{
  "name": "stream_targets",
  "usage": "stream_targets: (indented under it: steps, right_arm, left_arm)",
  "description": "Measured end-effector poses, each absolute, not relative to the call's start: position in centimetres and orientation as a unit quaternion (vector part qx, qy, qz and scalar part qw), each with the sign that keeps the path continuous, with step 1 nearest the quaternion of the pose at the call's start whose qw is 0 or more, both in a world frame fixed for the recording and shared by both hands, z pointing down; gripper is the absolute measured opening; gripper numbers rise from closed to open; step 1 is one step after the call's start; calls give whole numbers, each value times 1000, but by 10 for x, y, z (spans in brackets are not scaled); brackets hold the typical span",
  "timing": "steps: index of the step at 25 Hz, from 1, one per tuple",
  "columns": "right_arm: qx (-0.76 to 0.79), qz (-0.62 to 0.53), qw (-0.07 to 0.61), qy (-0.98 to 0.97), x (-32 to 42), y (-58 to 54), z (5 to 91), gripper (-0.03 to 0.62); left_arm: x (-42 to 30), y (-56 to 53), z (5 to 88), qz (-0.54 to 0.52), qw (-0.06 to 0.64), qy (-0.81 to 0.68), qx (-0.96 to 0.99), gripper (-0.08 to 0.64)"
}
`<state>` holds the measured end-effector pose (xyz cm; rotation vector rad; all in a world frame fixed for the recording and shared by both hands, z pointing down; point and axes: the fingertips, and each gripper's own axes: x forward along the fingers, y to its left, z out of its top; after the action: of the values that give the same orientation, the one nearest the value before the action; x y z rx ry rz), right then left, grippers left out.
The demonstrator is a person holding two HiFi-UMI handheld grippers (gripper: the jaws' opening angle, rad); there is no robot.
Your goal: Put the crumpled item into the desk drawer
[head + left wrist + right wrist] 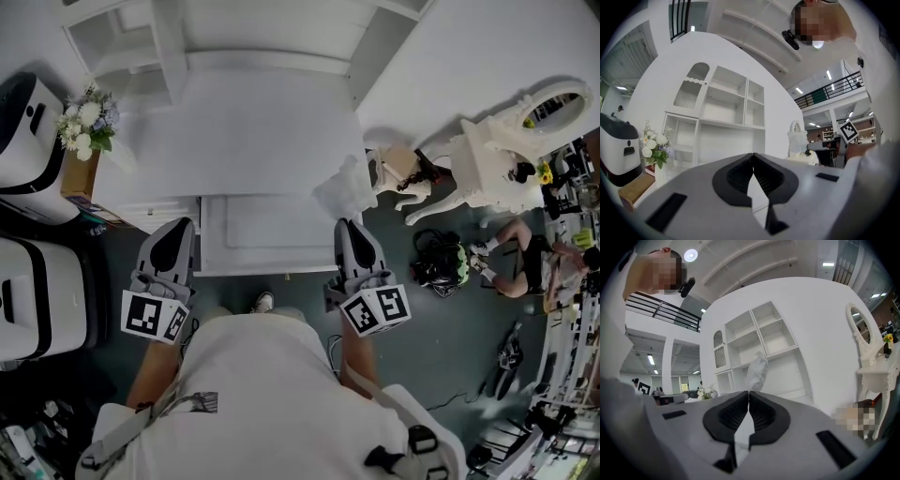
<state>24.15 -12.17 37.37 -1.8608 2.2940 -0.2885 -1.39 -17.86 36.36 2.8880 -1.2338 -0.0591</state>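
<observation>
Head view: item (343,192) in shut tongs (348,225)

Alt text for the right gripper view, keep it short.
The right gripper has its jaws shut on a crumpled white item that sticks up past the tips. Behind stand a white shelf unit and, at right, a white dressing table.
</observation>
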Motion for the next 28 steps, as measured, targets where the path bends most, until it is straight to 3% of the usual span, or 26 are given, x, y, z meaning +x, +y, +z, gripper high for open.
stream_targets:
  steps: [28]
  right_arm:
    - [-558, -252, 5, 790, 220, -189, 560, 17]
  left_arm:
    - [-29, -180, 398, 33, 18, -469, 882, 15]
